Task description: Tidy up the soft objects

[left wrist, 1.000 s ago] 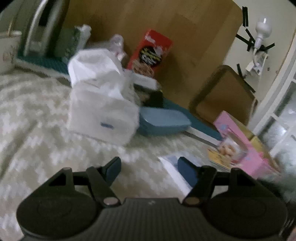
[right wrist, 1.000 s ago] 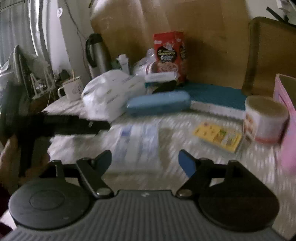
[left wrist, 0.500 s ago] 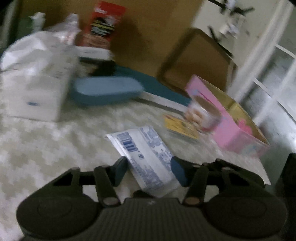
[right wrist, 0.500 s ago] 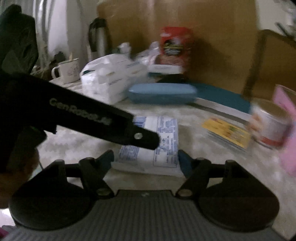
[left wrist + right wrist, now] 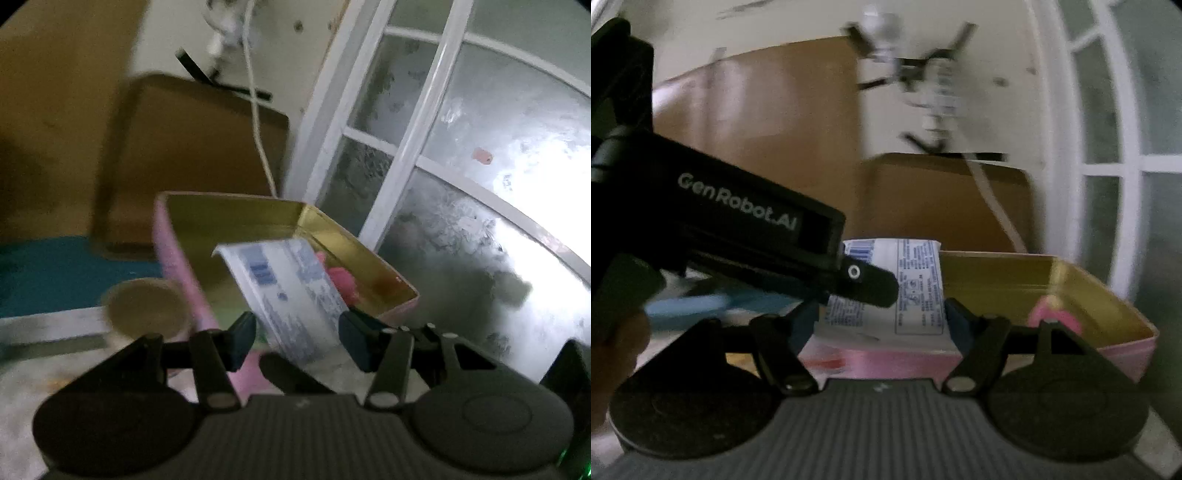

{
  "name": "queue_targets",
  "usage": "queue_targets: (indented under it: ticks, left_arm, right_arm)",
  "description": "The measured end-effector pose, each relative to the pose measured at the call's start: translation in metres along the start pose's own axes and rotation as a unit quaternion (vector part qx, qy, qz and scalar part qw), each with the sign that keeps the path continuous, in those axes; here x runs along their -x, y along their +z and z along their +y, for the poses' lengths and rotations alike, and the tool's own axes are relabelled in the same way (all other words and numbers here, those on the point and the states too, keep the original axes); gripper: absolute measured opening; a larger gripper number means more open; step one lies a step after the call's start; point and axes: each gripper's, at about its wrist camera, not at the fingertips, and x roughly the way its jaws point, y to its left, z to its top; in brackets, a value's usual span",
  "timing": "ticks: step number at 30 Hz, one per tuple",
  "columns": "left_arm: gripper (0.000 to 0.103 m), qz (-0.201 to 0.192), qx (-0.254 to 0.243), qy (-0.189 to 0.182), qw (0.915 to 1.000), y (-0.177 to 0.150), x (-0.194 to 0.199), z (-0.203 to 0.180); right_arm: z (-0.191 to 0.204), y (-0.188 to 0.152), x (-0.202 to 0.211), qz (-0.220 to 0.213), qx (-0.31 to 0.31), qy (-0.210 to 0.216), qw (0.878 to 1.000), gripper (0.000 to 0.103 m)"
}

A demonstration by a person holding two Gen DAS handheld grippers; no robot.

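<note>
A white soft packet with blue print point(image 5: 291, 291) is gripped between the fingers of both grippers and held in the air over the near rim of a pink box with a gold inside point(image 5: 258, 225). My left gripper point(image 5: 297, 341) is shut on its near end. My right gripper point(image 5: 882, 325) is shut on the same packet point(image 5: 916, 291). The left gripper's black body point(image 5: 738, 229) crosses the right wrist view from the left. A pink soft object point(image 5: 341, 280) lies inside the box point(image 5: 1071, 280).
A round tub with a tan lid point(image 5: 146, 306) stands left of the box. A teal board point(image 5: 44, 273) and a brown panel point(image 5: 192, 158) are behind. A white-framed window point(image 5: 443, 147) is to the right. A white cord point(image 5: 258, 122) hangs by the wall.
Both grippers closed on the packet that lay on the patterned cloth, lifted it and carried it right, over the pink box.
</note>
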Motion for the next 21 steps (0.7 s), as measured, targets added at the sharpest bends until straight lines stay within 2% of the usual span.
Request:
queue_targets:
  ticks: [3, 4, 6, 7, 10, 15, 17, 19, 21]
  left_arm:
    - [0.061, 0.012, 0.007, 0.007, 0.9999, 0.016, -0.042, -0.01]
    - [0.062, 0.012, 0.003, 0.02, 0.9997, 0.018, -0.052, -0.012]
    - [0.062, 0.012, -0.002, 0.05, 0.9987, 0.018, -0.063, -0.015]
    - [0.062, 0.014, -0.001, 0.059, 0.9982, 0.017, -0.066, -0.015]
    - [0.065, 0.003, 0.0, 0.054, 0.9985, 0.009, -0.053, -0.012]
    - [0.066, -0.019, -0.031, 0.089, 0.9954, -0.012, -0.007, -0.005]
    - [0.069, -0.022, -0.026, 0.097, 0.9947, -0.028, 0.018, 0.008]
    - [0.069, -0.019, -0.014, 0.111, 0.9936, -0.043, 0.041, 0.025]
    - [0.069, -0.018, 0.006, 0.139, 0.9901, -0.062, 0.066, 0.048]
  right_arm:
    - [-0.02, 0.0, -0.029, -0.003, -0.008, -0.06, 0.998, 0.079]
    - [-0.027, -0.002, -0.043, 0.002, -0.001, -0.088, 0.996, 0.084]
    - [-0.039, -0.008, -0.057, 0.013, 0.018, -0.144, 0.989, 0.086]
    - [-0.043, -0.01, -0.059, 0.016, 0.018, -0.157, 0.987, 0.086]
    - [-0.054, -0.012, -0.036, -0.013, -0.027, -0.14, 0.99, 0.086]
    - [-0.041, -0.018, 0.013, -0.06, -0.071, -0.132, 0.987, 0.084]
    - [-0.03, -0.018, 0.026, -0.068, -0.081, -0.114, 0.988, 0.079]
    - [-0.013, -0.018, 0.032, -0.06, -0.08, -0.081, 0.992, 0.065]
    - [0.007, -0.016, 0.033, -0.047, -0.076, -0.034, 0.995, 0.056]
